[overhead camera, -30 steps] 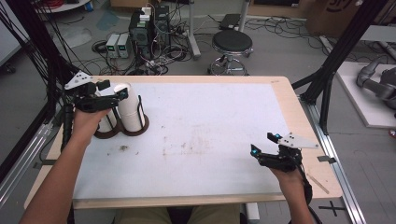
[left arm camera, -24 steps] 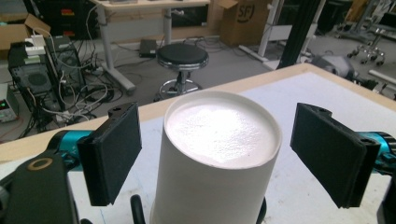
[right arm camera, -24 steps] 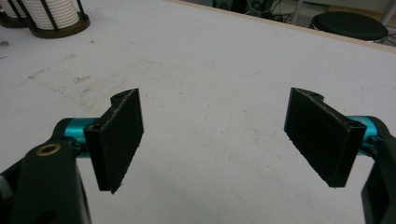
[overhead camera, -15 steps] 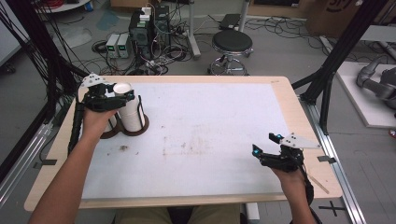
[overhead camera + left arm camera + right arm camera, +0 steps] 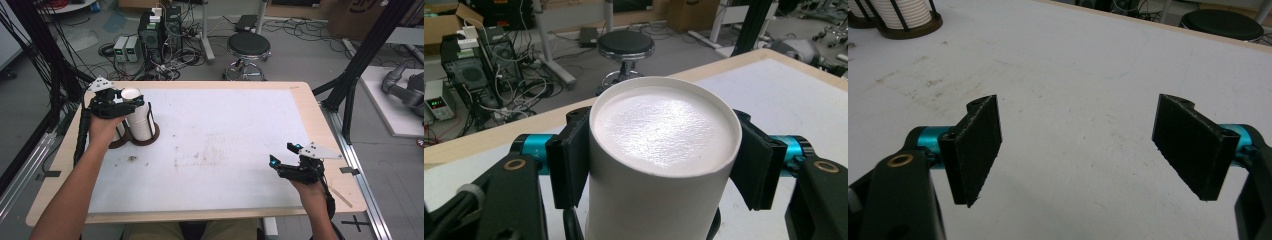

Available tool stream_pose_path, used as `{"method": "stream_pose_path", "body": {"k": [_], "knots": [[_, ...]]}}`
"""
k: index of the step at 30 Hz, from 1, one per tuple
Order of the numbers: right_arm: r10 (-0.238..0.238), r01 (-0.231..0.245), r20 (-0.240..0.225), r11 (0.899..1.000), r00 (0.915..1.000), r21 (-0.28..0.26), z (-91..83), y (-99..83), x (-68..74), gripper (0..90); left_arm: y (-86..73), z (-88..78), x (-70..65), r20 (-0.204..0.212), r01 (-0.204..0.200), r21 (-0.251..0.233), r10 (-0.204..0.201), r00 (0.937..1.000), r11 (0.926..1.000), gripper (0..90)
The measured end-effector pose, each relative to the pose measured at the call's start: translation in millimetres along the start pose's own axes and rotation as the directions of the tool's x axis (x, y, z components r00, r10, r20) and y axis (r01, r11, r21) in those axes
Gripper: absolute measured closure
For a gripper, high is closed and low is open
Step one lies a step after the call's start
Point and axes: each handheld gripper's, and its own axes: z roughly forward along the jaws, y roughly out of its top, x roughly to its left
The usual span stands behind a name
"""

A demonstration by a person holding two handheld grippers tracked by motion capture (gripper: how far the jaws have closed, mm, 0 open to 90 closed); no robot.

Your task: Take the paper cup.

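my left gripper (image 5: 659, 165) has just been closing, pads now clamped on white cup (image 5: 664, 150) | cup at frame's left edge, in dark holder (image 5: 145, 140) | my right gripper (image 5: 1083, 145) released, lower right

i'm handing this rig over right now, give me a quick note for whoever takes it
Left gripper: jaws have just been closing and now clamp the top white cup of a stack that stands in a dark round holder at the table's far left. The cup sits upside down, flat bottom up.
Right gripper: open, nothing between the pads, hovering over the bare white mat at the near right.
A second holder stands just left of the first.
Done: the cup is gripped.
Left: it is not yet lifted off the stack; likely next is to pull it free and set it down, perhaps with the right gripper's help.
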Motion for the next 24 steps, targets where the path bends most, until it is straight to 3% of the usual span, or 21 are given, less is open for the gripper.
{"method": "stream_pose_path", "body": {"k": [6,13,19,24], "knots": [[-0.001,0.001,-0.002,1.0,1.0,0.004,0.9,-0.2,0.0,20.6,8.2,-4.9,1.6,0.008,0.008,-0.026,-0.008,0.9999,0.9996,34.0],[0.0,0.0,-0.006,1.0,1.0,0.005,1.5,-0.1,0.5,20.6,31.7,-15.6,-1.5,0.018,0.003,-0.091,-0.001,0.9998,0.9959,34.3],[0.001,-0.001,-0.006,1.0,1.0,0.001,0.1,0.1,-0.3,20.6,51.9,-26.4,-5.2,0.028,-0.01,-0.139,0.014,0.9995,0.9903,34.4],[0.005,-0.005,-0.004,1.0,1.0,-0.001,-0.1,0.1,-1.3,20.6,67.2,-36.6,-12.8,0.067,-0.002,-0.204,0.016,0.9976,0.979,34.5]]}}
